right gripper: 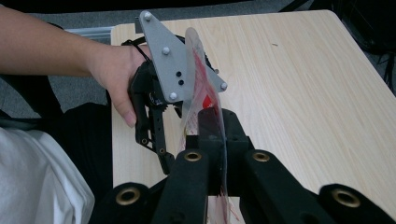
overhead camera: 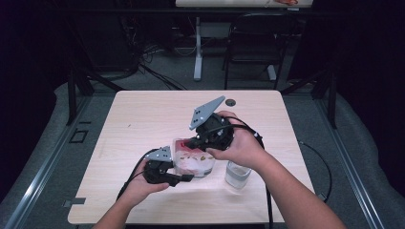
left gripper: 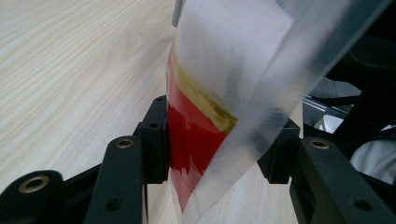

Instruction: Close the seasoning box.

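From above, a clear plastic bag [overhead camera: 193,160] with red print is held up over the near middle of the wooden table [overhead camera: 138,119], the left gripper [overhead camera: 184,178] on its near edge, the right gripper [overhead camera: 193,143] on its far edge, and a clear cup [overhead camera: 237,174] standing just right of the bag. In the left gripper view the jaws are clamped on the bag [left gripper: 210,116] across a red and yellow patch; I can read no words. In the right gripper view the jaws are pinched onto the bag's [right gripper: 205,102] thin edge, with the left gripper [right gripper: 161,123] just beyond.
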Demonstrator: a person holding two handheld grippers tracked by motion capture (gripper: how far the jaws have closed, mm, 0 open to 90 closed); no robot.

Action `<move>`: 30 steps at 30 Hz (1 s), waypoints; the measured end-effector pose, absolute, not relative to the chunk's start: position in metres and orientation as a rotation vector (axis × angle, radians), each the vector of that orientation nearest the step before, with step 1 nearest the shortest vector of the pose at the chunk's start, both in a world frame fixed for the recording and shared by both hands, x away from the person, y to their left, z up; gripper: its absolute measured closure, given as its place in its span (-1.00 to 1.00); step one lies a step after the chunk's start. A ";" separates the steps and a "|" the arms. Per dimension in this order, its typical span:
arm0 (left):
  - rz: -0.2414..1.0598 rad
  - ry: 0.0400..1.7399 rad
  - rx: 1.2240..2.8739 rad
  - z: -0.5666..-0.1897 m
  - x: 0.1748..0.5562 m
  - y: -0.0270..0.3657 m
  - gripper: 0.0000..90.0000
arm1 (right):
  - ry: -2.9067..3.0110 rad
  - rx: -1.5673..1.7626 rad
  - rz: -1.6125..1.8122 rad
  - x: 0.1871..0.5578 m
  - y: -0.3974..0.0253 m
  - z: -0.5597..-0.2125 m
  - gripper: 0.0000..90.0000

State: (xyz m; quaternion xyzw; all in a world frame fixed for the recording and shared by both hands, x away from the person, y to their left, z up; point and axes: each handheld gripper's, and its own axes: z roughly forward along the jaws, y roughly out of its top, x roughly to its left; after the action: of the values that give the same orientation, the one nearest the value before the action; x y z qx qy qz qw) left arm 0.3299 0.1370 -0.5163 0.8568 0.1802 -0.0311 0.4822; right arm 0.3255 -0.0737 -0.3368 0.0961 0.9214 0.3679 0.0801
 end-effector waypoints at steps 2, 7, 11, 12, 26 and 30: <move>-0.083 0.437 2.089 -0.515 0.329 0.137 0.23 | 2.760 0.285 1.100 0.326 -0.075 -0.336 1.00; -0.077 0.432 2.093 -0.513 0.328 0.138 0.26 | 2.756 0.295 1.123 0.326 -0.080 -0.336 1.00; -0.087 0.436 2.114 -0.511 0.327 0.138 0.27 | 2.758 0.299 1.133 0.327 -0.083 -0.337 0.99; -0.088 0.438 2.115 -0.511 0.326 0.138 0.28 | 2.760 0.306 1.134 0.326 -0.084 -0.338 0.99; -0.072 0.455 2.196 -0.507 0.325 0.142 0.32 | 2.735 0.365 1.151 0.325 -0.095 -0.344 0.91; -0.079 0.447 2.220 -0.506 0.325 0.144 0.33 | 2.731 0.378 1.149 0.324 -0.097 -0.346 0.88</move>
State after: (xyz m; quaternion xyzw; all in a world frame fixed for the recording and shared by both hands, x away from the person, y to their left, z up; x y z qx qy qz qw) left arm 0.3255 0.1440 -0.5057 0.8873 0.1786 -0.0317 0.4240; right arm 0.3245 -0.0972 -0.3464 0.1261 0.9116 0.3835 0.0774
